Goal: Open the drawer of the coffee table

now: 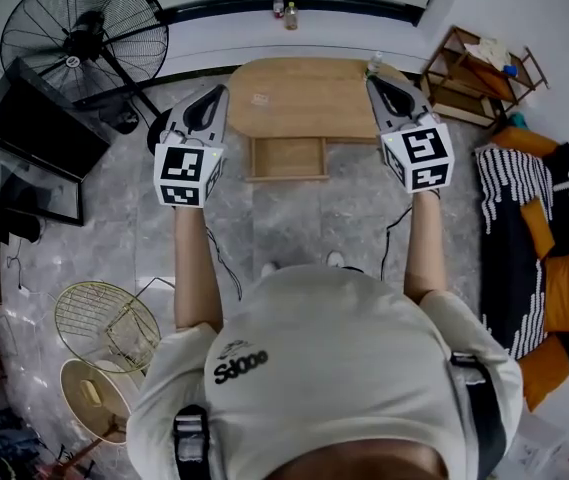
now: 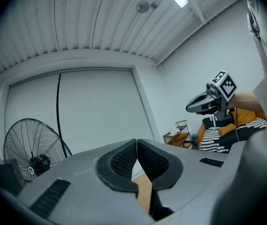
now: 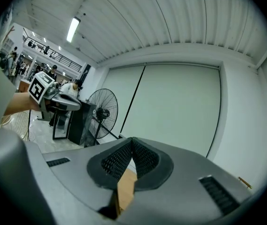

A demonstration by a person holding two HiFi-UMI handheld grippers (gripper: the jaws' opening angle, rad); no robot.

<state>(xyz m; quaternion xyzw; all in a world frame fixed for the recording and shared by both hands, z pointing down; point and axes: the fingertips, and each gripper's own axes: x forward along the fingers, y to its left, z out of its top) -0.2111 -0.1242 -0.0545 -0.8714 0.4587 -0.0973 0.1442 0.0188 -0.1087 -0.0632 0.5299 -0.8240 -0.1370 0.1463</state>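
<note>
Hold left gripper (image 1: 221,90) and right gripper (image 1: 373,80), both pinched shut and empty, level and clear of drawer (image 1: 286,158), seemingly already pulled out from table (image 1: 304,93) front between them; avoid nudging it.

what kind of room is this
Probably a living room, maybe a staged one: a low wooden coffee table with its drawer pulled out, a sofa with orange cushions at the right, and a pedestal fan on a tiled floor.
</note>
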